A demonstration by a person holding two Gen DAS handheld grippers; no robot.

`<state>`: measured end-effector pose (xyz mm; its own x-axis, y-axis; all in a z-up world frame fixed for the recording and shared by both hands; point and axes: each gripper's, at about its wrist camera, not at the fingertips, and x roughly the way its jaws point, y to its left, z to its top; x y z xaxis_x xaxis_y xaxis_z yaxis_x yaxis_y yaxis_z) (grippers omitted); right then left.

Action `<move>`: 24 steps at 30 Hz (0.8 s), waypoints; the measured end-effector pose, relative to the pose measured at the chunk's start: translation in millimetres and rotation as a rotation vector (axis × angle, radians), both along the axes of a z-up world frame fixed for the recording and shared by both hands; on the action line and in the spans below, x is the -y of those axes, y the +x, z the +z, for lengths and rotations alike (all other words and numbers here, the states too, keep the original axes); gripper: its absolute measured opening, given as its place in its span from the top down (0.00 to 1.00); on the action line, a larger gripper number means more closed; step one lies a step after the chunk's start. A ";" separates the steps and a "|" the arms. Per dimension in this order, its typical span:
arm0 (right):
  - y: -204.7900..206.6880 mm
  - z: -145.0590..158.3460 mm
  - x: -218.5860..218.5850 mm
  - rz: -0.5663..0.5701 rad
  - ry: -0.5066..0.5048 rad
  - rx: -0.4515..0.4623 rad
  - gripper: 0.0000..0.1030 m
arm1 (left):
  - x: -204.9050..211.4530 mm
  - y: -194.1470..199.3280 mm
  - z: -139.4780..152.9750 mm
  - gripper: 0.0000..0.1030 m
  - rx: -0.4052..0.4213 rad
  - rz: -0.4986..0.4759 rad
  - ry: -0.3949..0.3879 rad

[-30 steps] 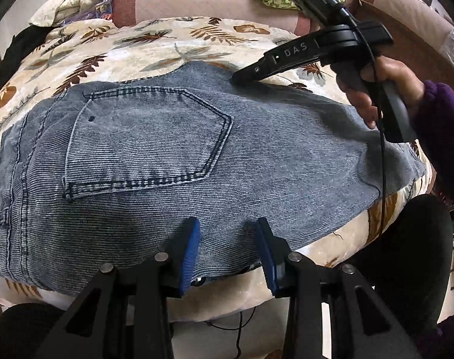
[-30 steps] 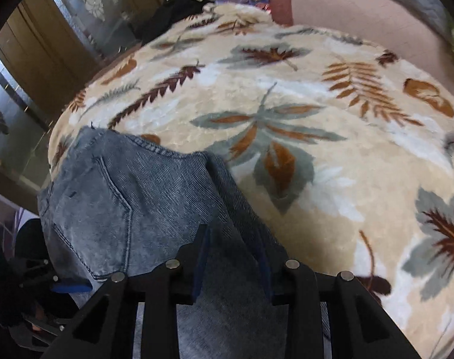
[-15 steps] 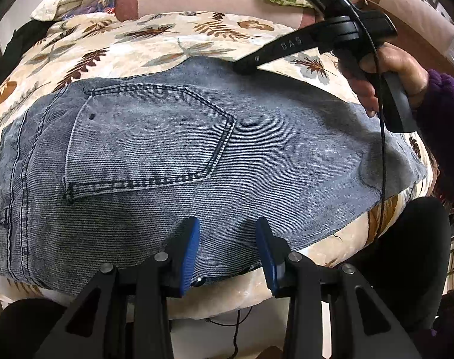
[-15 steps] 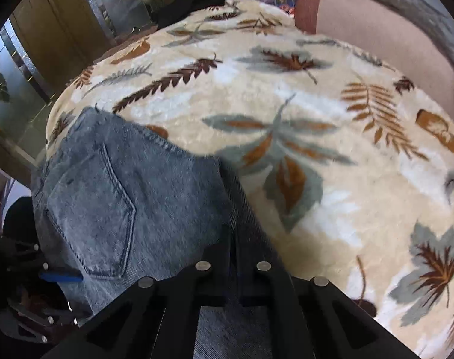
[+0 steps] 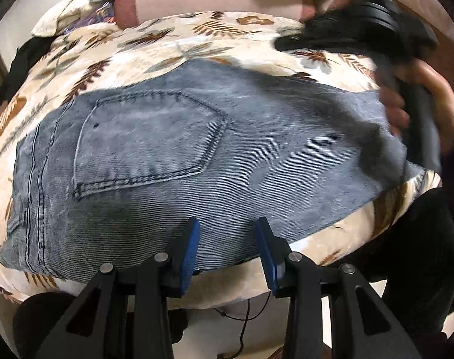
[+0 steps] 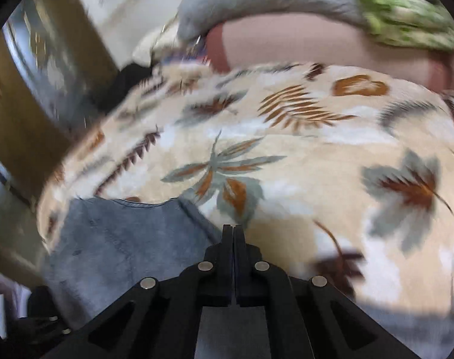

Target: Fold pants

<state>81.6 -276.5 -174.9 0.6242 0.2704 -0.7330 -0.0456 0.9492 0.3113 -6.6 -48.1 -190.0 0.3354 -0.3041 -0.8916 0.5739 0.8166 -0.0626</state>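
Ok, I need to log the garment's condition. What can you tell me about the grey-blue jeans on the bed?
The faded grey-blue ribbed-denim jeans lie flat and folded on the leaf-patterned beige blanket, one stitched back pocket facing up, double seams at the left end. Their near edge reaches the bed's edge. The left claw hovers open there.

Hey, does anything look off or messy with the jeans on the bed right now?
Nothing stands out. The jeans lie folded and fairly flat on the leaf-print blanket, back pocket up. Only their near edge overhangs the blanket's front slightly.
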 end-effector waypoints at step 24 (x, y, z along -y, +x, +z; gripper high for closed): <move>-127.9 -35.2 240.5 -0.451 0.173 -0.185 0.57 | 80.7 -16.0 15.1 0.58 0.073 -0.119 0.048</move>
